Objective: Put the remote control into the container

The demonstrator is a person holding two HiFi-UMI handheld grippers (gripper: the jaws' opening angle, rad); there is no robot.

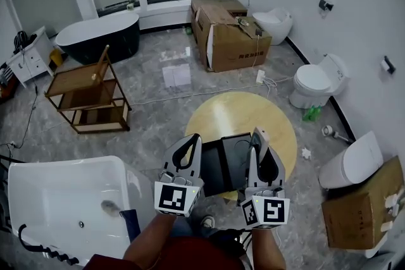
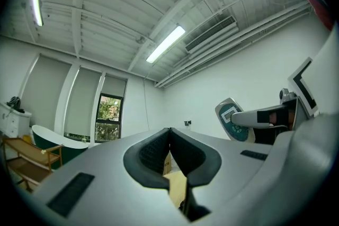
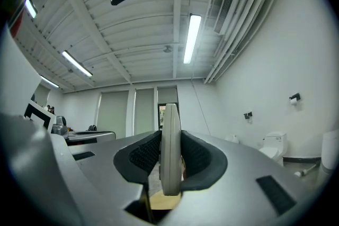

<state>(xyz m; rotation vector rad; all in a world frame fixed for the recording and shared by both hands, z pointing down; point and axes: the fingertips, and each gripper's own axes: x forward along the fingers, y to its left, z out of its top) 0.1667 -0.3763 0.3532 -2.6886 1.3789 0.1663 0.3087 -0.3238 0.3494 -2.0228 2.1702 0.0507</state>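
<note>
The right gripper is clamped on the slim white remote control (edge-on between its pads), just beside the black rectangular container on the round pale wooden table. The left gripper has its jaws pressed together, empty.

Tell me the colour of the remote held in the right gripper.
Off-white remote control with a teal face, clearest in the left gripper view.

left gripper closed — empty, right gripper clamped
</note>
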